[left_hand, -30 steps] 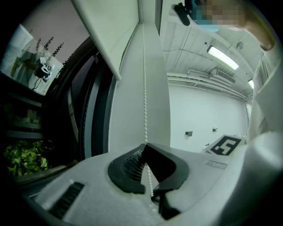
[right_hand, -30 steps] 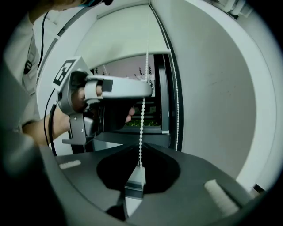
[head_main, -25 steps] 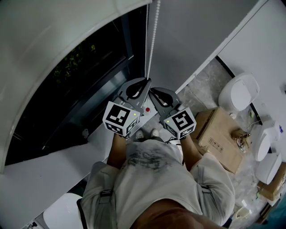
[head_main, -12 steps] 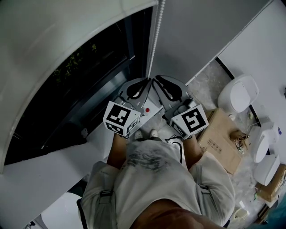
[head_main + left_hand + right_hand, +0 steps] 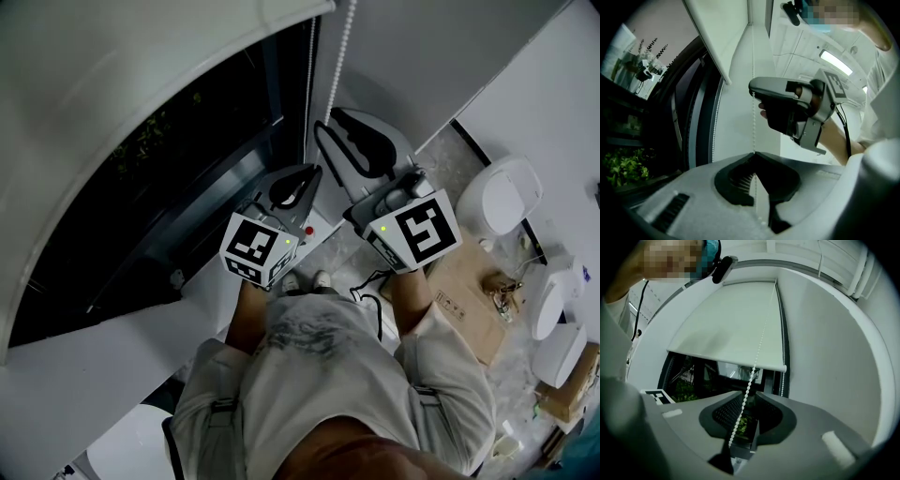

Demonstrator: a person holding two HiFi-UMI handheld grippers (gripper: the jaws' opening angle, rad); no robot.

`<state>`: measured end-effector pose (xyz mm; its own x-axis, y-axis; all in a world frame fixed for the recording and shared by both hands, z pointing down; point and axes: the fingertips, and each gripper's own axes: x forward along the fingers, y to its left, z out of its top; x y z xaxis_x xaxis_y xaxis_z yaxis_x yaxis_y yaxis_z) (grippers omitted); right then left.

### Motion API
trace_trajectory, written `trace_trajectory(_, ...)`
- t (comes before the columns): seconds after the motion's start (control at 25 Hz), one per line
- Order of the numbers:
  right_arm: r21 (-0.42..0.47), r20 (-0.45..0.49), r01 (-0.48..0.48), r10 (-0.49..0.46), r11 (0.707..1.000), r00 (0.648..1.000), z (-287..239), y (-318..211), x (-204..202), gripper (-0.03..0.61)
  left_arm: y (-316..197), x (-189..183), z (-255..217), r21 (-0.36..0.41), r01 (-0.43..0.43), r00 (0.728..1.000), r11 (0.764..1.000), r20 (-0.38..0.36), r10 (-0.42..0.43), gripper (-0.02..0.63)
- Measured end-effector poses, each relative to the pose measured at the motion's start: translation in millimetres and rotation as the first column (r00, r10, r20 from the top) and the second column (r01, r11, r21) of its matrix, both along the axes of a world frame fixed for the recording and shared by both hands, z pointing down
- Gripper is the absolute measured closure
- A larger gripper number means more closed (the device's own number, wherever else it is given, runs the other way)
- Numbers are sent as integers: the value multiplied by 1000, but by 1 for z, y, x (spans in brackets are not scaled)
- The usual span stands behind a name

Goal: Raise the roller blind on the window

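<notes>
Dark window under roller blind; left gripper closed on bead chain, right gripper open around it.

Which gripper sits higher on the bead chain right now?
The right gripper: its fingers reach further up the bead chain, open around it, while the left gripper is lower, shut on the chain.

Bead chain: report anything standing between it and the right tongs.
Nothing visible does. The bead chain runs up between the open tongs of the right gripper, with only the window behind it. The left gripper is shut on the chain lower down.
</notes>
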<state>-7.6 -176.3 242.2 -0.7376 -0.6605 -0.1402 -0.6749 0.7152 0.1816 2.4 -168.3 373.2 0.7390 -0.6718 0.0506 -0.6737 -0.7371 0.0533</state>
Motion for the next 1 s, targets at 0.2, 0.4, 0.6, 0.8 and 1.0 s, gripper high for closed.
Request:
trace_trajectory(0.2,37,13,6,-7,999,1000,-21,-4,-4,498,1,2,-1,1,-3,1000,1000,-5,3,603)
trace_trajectory(0.4,31,58,6,-8,999,998,-23,1,-5,566,6,9,-2,5,-21,1000,1000,-13,21,603)
trace_trajectory(0.6,20,60,-12,10,1000,998,-13,2,0,568,4,6,9,-17,-17,1000,1000,-7,17,603)
trace_trajectory(0.8,-9,36,-18,18,1000,999,5,-1,-1,568,6,6,27,-51,-21,1000,998,9,21,603)
trace_trajectory(1.0,-31,16,-21,21,999,1000,24,0,-4,568,6,3,47,-87,-18,1000,996,22,20,603)
